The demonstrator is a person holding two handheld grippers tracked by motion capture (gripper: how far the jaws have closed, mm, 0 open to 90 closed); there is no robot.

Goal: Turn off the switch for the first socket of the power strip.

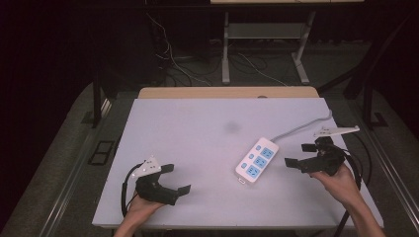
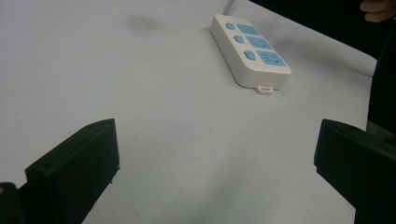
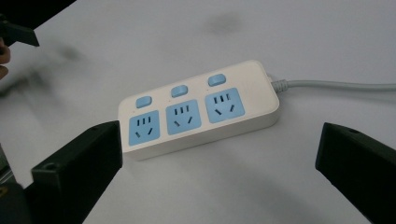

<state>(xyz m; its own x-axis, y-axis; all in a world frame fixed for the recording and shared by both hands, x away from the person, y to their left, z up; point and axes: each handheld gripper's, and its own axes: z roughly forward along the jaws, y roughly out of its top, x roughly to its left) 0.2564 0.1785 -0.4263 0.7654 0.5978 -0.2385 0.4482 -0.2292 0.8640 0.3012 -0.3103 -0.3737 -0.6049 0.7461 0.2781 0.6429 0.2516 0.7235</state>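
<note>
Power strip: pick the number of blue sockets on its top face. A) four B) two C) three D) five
C: the right gripper view shows the power strip with three blue sockets in a row, each with a small blue switch beside it, and the grey cord leaving one end.

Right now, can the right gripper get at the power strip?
Probably yes: the right gripper is open beside the power strip, jaws facing it, with bare table between them.
</note>
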